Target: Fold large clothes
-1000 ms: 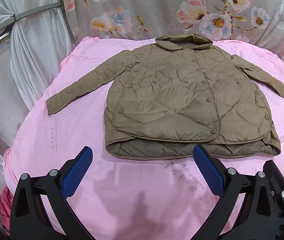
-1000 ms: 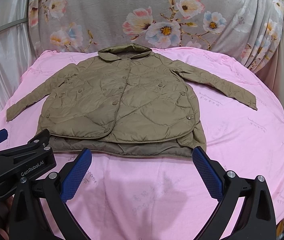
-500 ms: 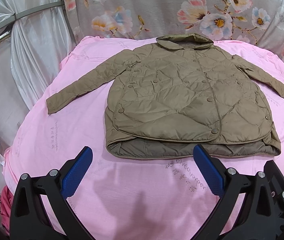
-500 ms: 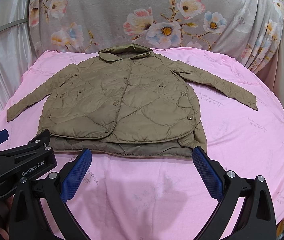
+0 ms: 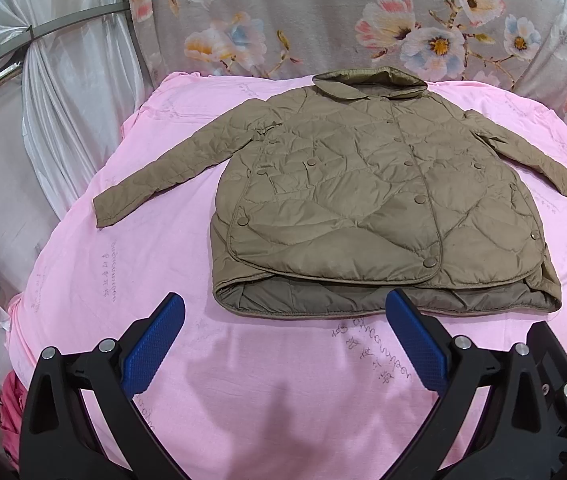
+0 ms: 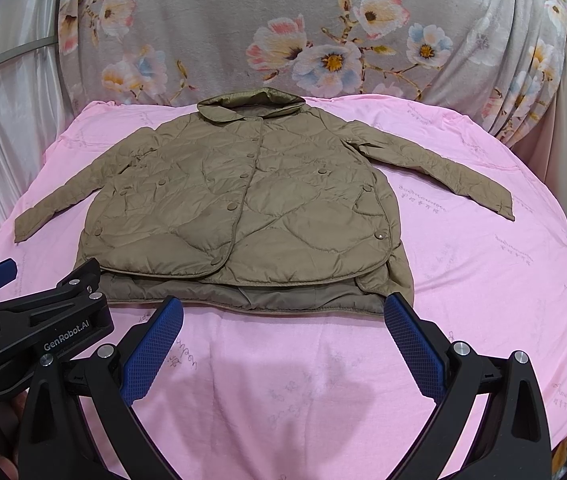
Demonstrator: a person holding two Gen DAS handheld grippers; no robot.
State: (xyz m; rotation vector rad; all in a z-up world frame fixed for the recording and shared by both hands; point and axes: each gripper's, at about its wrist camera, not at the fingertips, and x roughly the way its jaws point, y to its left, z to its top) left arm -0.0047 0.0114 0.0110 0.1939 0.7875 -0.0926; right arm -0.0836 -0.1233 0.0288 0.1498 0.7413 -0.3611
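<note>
An olive-brown quilted jacket [image 5: 371, 200] lies flat and buttoned on a pink sheet [image 5: 123, 280], collar at the far side, both sleeves spread outward. It also shows in the right wrist view [image 6: 243, 216]. My left gripper [image 5: 283, 320] is open and empty, hovering just short of the jacket's hem. My right gripper [image 6: 283, 324] is open and empty, also just short of the hem. The left gripper's body [image 6: 43, 332] shows at the lower left of the right wrist view.
A grey floral cloth [image 5: 323, 20] hangs behind the bed. White curtains [image 5: 63, 100] hang at the left. The pink sheet [image 6: 503, 280] drops off at its rounded edges. A red cloth [image 5: 7, 420] lies low at the left.
</note>
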